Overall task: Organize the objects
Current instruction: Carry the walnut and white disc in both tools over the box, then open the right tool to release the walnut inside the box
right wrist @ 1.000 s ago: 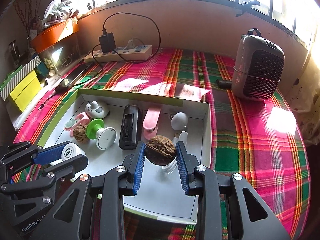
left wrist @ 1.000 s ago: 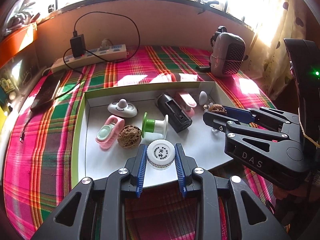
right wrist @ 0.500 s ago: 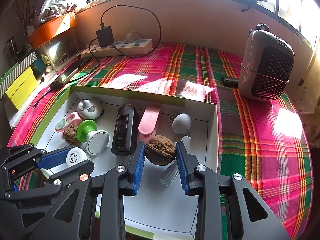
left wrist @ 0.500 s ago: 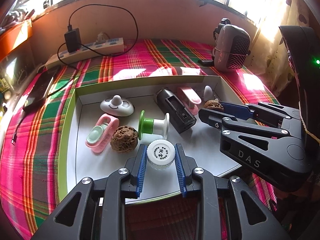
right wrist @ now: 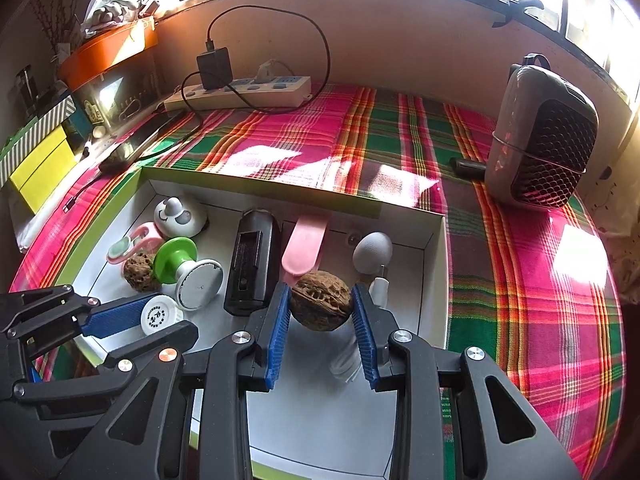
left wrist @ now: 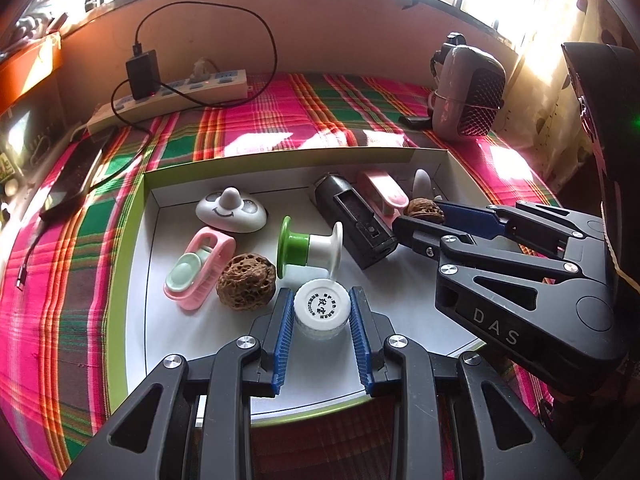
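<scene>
A white tray with a green rim (left wrist: pixel 136 240) lies on the plaid cloth. My left gripper (left wrist: pixel 322 314) is shut on a small white-capped jar (left wrist: pixel 322 304) over the tray's near edge. My right gripper (right wrist: pixel 320 310) is shut on a brown walnut (right wrist: pixel 320 300) above the tray's right part (right wrist: pixel 440 280). In the tray lie a second walnut (left wrist: pixel 246 282), a green-and-white spool (left wrist: pixel 310 248), a pink clip with a mint pad (left wrist: pixel 198 268), a panda-face piece (left wrist: pixel 232 212), a black device (left wrist: pixel 356 220), a pink clip (right wrist: pixel 306 244) and a grey egg shape (right wrist: pixel 372 252).
A power strip with a black charger (left wrist: pixel 172 94) lies at the back left, with a phone (left wrist: pixel 68 188) at the left edge. A grey heater (right wrist: pixel 544 140) stands at the back right. Yellow boxes (right wrist: pixel 40 164) sit far left. A white cable (right wrist: pixel 348 360) lies under the held walnut.
Both grippers keep the same hold. The tray and cloth have shifted only slightly in both views.
</scene>
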### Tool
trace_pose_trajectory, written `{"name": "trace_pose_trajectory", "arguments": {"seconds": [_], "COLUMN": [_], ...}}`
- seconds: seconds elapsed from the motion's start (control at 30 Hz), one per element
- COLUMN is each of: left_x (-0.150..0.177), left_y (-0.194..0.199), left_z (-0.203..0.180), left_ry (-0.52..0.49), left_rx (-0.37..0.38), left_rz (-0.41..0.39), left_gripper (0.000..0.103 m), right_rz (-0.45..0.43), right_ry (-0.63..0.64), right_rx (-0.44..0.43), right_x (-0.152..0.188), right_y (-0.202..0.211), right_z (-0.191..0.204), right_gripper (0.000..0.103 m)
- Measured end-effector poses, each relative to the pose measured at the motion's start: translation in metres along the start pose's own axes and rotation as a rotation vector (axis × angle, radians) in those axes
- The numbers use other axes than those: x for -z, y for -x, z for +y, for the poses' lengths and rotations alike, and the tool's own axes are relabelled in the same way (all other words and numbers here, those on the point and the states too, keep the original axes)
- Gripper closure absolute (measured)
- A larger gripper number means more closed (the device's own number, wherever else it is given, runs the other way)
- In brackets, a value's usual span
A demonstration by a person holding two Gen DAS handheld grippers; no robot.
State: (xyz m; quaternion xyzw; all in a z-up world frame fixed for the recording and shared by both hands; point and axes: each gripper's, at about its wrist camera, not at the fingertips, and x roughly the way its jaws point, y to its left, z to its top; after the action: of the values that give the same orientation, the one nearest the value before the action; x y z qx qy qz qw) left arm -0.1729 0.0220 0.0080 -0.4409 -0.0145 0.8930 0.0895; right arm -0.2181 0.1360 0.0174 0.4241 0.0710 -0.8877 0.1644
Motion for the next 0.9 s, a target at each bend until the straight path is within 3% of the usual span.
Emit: {"name": "trace_pose_trajectory", "arguments": {"seconds": [0.9], "left_x": [-0.0015], "left_y": [-0.0009], "left_z": [-0.0017], "left_ry": [-0.005], "left_rx": [0.000], "left_rz": [0.002], "left_gripper": [0.076], "right_rz": [-0.002], "right_ry": [0.007], "right_rx": [0.017], "right_x": [-0.0003], "right_y": [-0.0013], "right_z": [0.0027], "right_gripper": [0.070]}}
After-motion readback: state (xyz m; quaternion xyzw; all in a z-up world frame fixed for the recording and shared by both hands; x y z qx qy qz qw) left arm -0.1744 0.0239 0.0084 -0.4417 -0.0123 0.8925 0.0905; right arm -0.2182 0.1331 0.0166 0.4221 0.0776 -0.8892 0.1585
